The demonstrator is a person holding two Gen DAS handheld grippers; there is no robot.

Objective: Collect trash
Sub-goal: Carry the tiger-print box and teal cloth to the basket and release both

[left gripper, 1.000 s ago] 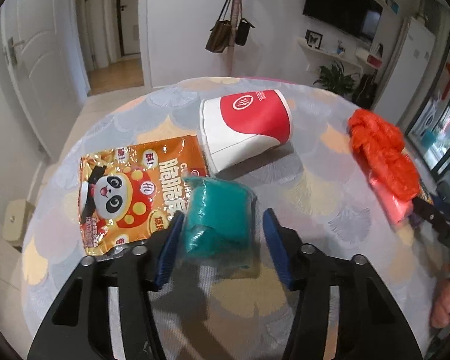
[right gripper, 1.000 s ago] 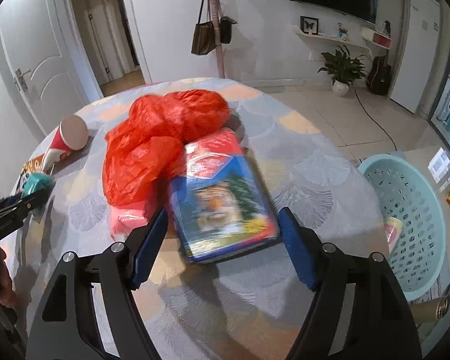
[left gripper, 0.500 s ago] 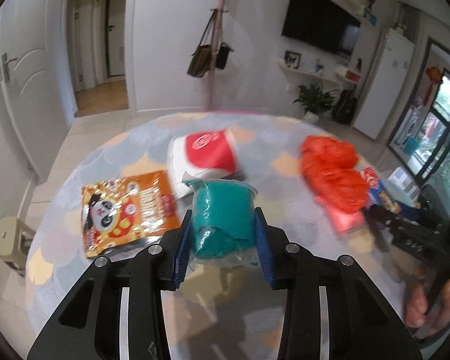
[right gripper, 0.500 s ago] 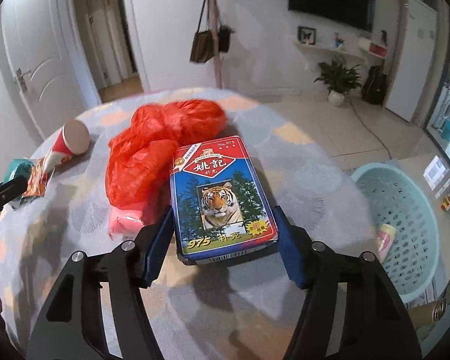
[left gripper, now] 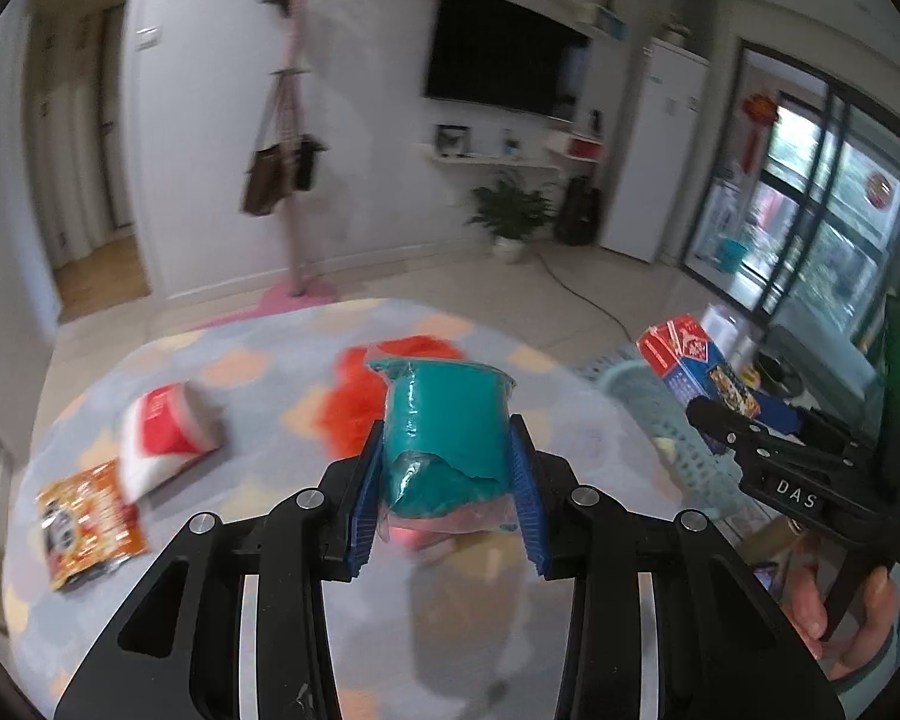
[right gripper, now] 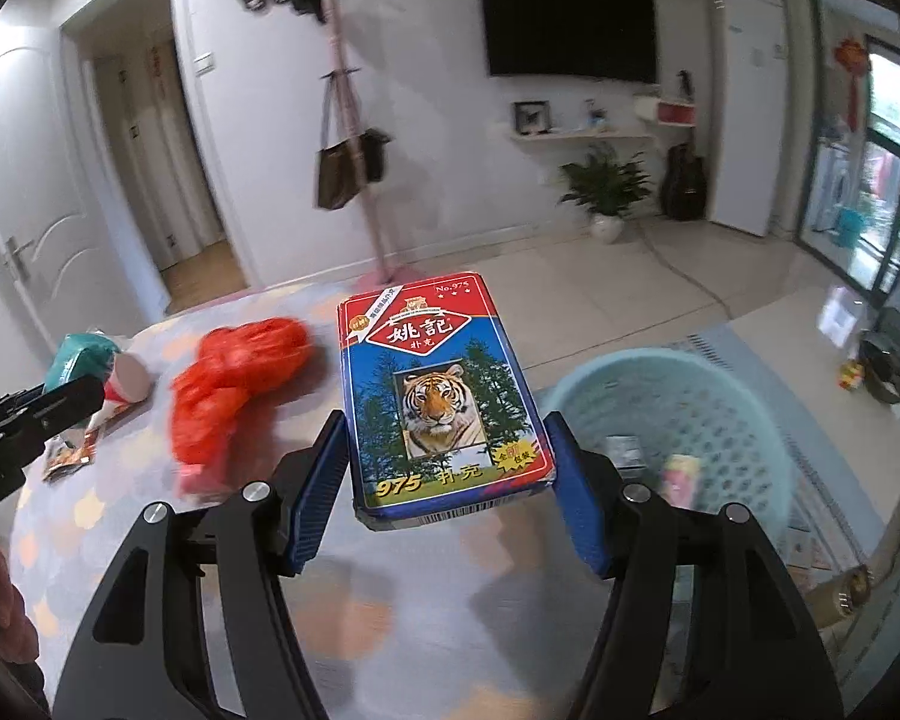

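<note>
Clamping items: left claw (left gripper: pixel 447 468) squeezes soft, light teal packet (left gripper: pixel 447 420); right claw (right gripper: pixel 444 468) grips stiff card box (right gripper: pixel 441 396) edgewise.

The card box (right gripper: pixel 447 396) carries most of the legible print: "No.975" at its top right corner, large Chinese characters "姚記" on the red diamond below that, smaller "扑克" under them, and "975 扑克" in yellow along the bottom edge beneath the tiger picture. The right gripper (left gripper: pixel 750 420) bears "DAS" on its black body.
</note>
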